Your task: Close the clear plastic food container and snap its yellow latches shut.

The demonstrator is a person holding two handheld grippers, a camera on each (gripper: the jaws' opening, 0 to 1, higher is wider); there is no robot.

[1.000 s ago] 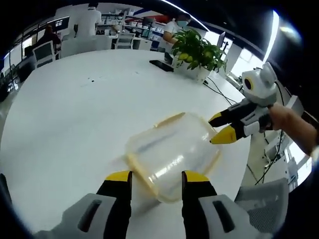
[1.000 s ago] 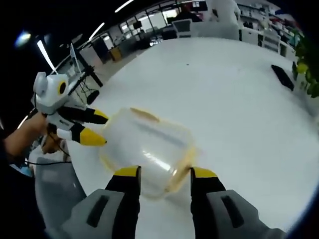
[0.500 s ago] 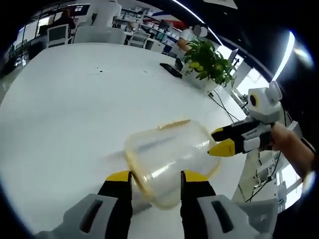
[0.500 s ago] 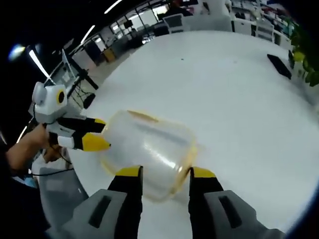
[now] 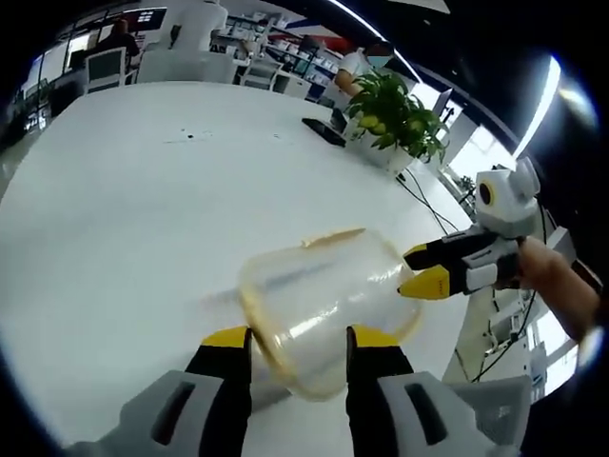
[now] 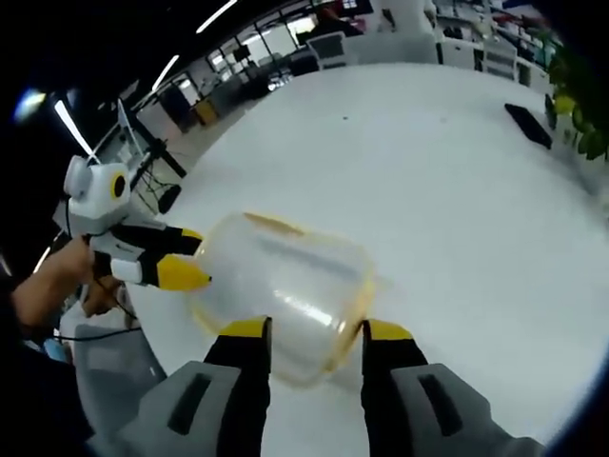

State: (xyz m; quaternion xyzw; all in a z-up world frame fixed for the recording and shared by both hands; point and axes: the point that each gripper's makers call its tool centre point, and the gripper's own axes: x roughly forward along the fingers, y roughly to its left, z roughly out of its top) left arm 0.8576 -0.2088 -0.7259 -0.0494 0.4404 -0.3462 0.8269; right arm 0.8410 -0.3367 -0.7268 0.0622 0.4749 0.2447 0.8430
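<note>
A clear plastic food container with yellow latches sits on a round white table, near the table's edge closest to the person. In the left gripper view, the left gripper has its jaws spread apart at the container's near end, gripping nothing. The right gripper comes in from the right, its yellow tips parted just beside the container's far corner. A potted plant and a dark flat object stand at the table's far edge.

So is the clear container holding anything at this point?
Empty as far as visible: the white table shows straight through the container walls, nothing inside.
</note>
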